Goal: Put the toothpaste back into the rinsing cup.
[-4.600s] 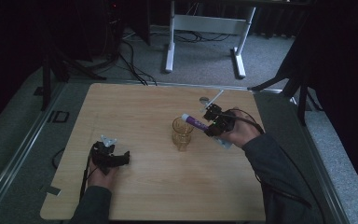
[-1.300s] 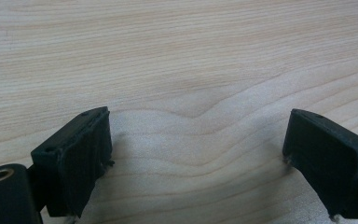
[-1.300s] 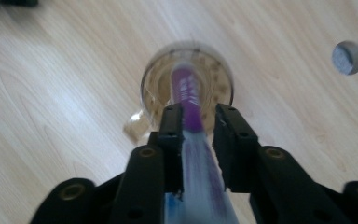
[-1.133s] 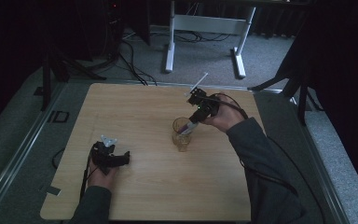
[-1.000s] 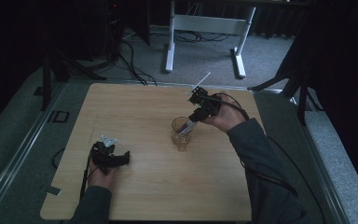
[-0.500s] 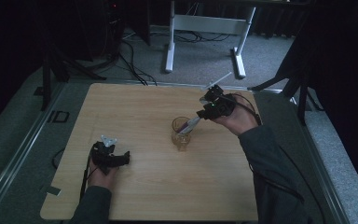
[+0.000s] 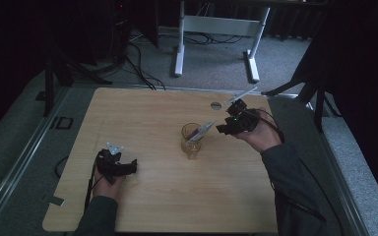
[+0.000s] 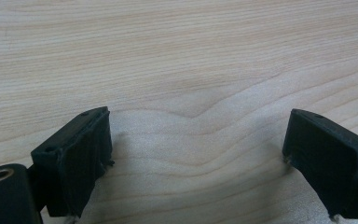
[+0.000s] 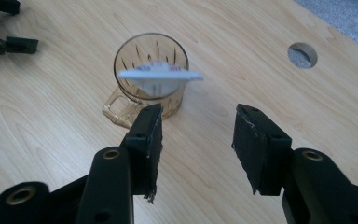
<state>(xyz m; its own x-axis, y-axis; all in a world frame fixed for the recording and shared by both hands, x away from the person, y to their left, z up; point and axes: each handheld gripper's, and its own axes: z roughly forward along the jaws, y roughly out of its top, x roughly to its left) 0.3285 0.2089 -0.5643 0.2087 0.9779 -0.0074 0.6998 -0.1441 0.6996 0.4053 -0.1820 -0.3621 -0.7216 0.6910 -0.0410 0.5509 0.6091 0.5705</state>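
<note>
Now that the right tongs [image 9: 196, 140] have just been opening and stand clear of the tube [image 9: 160, 78] — it rests in the cup [image 9: 147, 100], placed — while the left tongs [image 8: 196, 154] gape empty on the tabletop [image 8: 177, 56].

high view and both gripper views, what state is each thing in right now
amber glass mug: upright on the table, tube inside
toothpaste tube: leaning in the mug, flat crimped end sticking out over the rim, free of the jaws
right tool: open, just been opening, nothing between its jaws
left tool: open, empty, low over the table
</note>
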